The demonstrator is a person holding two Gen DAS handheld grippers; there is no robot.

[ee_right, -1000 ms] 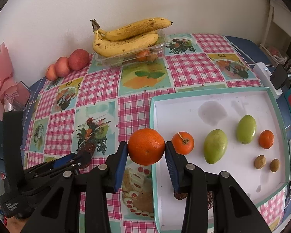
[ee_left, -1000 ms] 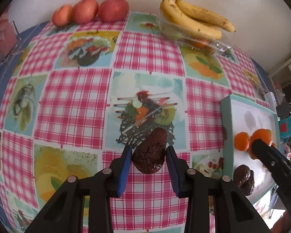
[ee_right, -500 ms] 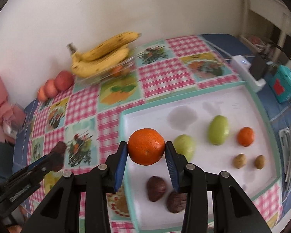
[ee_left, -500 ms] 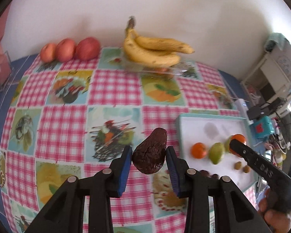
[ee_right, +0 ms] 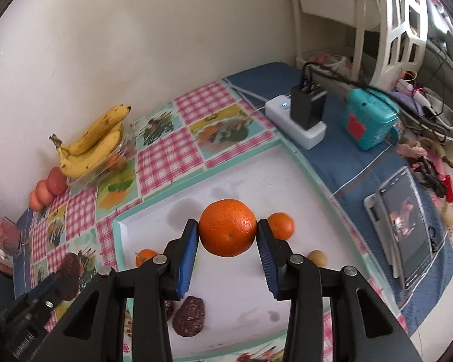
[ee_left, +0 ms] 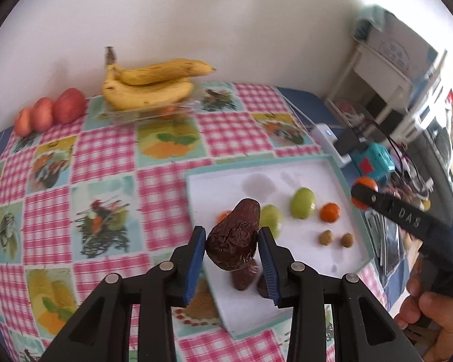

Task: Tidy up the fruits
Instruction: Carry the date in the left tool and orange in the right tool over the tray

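The left gripper [ee_left: 231,246] clamps a wrinkled dark avocado [ee_left: 234,238] above the tray [ee_left: 287,301], seemingly bound for the dark fruit [ee_right: 189,316] there; the right gripper [ee_right: 228,242] squeezes an orange [ee_right: 228,227] near its smaller match [ee_right: 281,226].

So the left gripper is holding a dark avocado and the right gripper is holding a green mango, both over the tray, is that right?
Not quite. The right gripper holds an orange, not a green mango, as the right wrist view shows. The left gripper does hold the dark avocado, and both are over the tray.
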